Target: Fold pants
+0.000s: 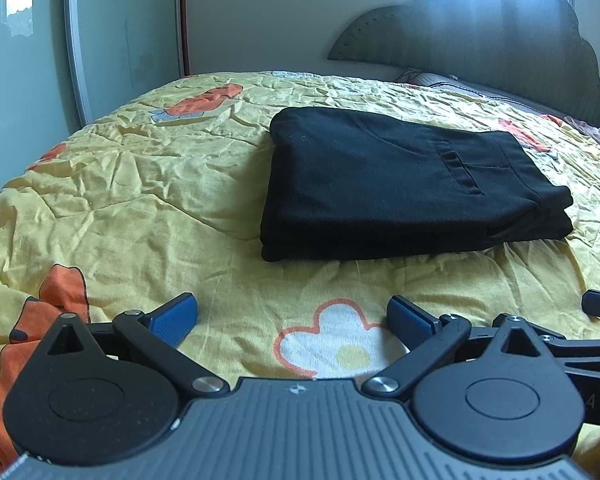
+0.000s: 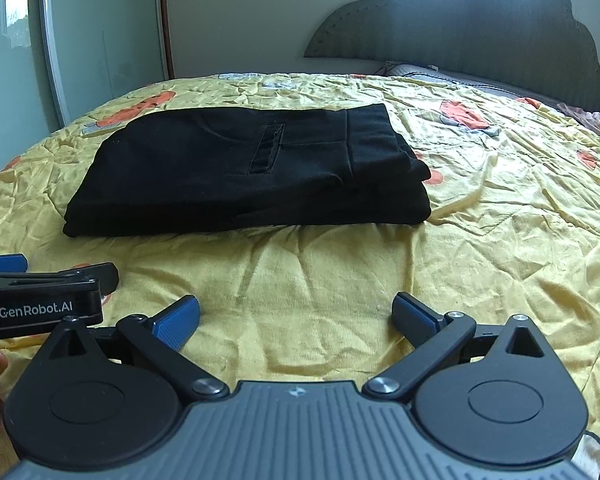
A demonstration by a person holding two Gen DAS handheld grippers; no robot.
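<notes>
Both jaws stand wide apart and empty, the left gripper (image 1: 292, 320) and right gripper (image 2: 296, 316) low over the yellow bedspread (image 1: 140, 184), short of the black pants (image 2: 244, 172) already folded into a stack, so the folding looks finished and only pulling away remains

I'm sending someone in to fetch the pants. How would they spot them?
Look at the bed with the yellow flowered bedspread. Near its middle lies a folded stack, the black pants. It is the only dark item there, with a slit pocket on top.
</notes>
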